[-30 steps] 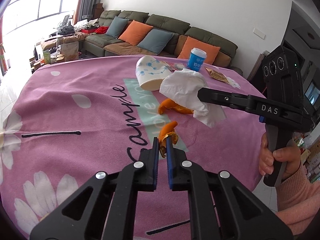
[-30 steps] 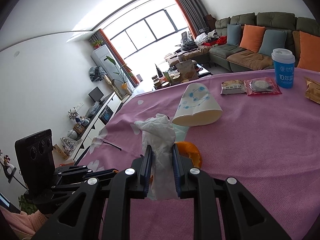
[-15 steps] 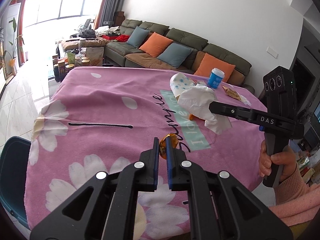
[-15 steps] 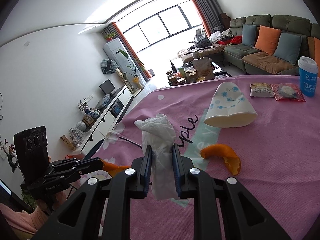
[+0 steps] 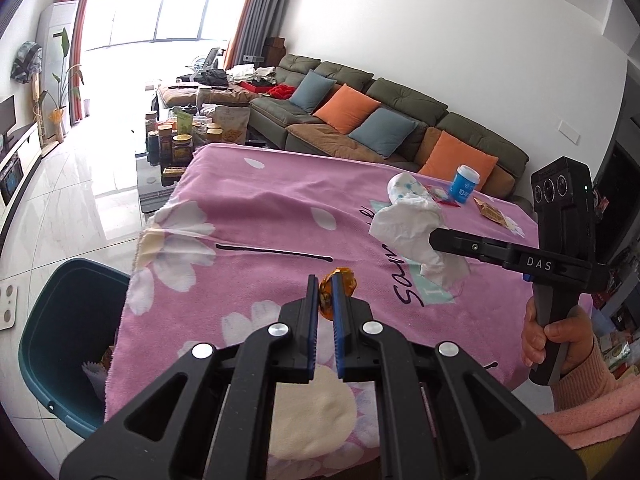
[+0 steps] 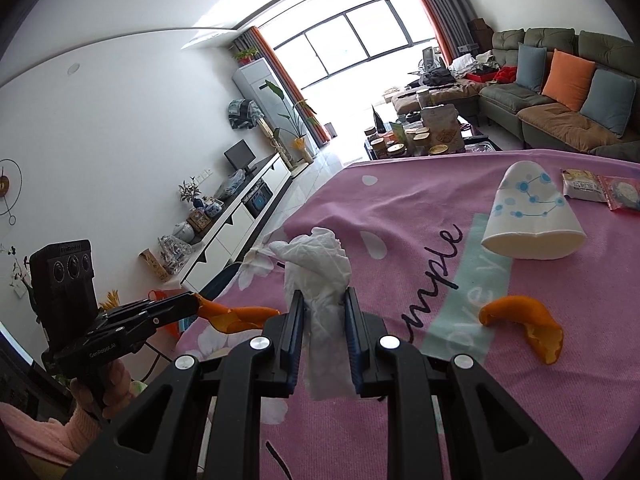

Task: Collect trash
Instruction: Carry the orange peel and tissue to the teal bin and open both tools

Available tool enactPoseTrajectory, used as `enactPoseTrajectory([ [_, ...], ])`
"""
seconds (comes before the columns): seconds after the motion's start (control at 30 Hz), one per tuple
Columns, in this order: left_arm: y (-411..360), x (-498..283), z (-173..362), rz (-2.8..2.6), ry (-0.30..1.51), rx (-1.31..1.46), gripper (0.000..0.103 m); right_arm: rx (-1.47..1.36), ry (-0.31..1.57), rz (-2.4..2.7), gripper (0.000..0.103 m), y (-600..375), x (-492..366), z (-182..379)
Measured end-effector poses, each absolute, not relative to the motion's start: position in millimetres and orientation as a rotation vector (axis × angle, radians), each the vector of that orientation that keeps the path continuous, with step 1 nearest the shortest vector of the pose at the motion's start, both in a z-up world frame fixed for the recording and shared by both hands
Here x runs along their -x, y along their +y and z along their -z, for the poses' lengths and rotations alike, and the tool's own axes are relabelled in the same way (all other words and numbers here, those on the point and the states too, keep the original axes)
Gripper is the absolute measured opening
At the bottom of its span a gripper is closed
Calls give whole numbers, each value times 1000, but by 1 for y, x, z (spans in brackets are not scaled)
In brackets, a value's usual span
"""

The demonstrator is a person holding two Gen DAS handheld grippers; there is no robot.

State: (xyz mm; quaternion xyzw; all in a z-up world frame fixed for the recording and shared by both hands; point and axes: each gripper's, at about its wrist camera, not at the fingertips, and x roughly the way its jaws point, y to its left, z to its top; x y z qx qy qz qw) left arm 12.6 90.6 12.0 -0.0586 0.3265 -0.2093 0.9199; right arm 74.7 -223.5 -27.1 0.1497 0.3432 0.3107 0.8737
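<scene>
My left gripper [image 5: 327,285] is shut on a piece of orange peel [image 5: 345,282], held above the pink tablecloth [image 5: 248,216] near its left edge; the same peel [image 6: 240,315] shows in the right wrist view. A crumpled white tissue [image 6: 320,268] is pinched in my right gripper [image 6: 323,300], which hangs above the cloth; the tissue [image 5: 412,228] also appears in the left wrist view. On the floor beside the table stands a dark teal bin [image 5: 60,336] with some scraps inside. A second orange peel [image 6: 528,324] lies on the cloth.
A tipped white paper cup [image 6: 532,216] with blue dots, snack wrappers [image 6: 600,190] and a blue cup [image 5: 464,184] sit on the far part of the table. A sofa [image 5: 384,120] and a cluttered coffee table [image 5: 188,136] lie beyond.
Both grippers have pulled back and swung left with their loads. The left one lifted the peel off the cloth, and the teal bin has come into view at lower left.
</scene>
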Motion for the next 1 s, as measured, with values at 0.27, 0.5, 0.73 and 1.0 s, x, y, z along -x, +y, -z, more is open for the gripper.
enactPoseTrajectory([
  [0.27, 134, -1, -21, 334, 639, 157, 7, -270, 737, -758, 18, -172, -85, 20],
  [0.5, 178, 8, -27, 235, 614, 191, 7, -230, 752, -844, 18, -126, -98, 15],
  [0.73, 221, 13, -27, 140, 600, 232, 7, -194, 778, -918, 18, -78, -112, 14],
  [1.0, 261, 12, -12, 54, 625, 271, 7, -167, 821, -980, 18, -26, -124, 18],
])
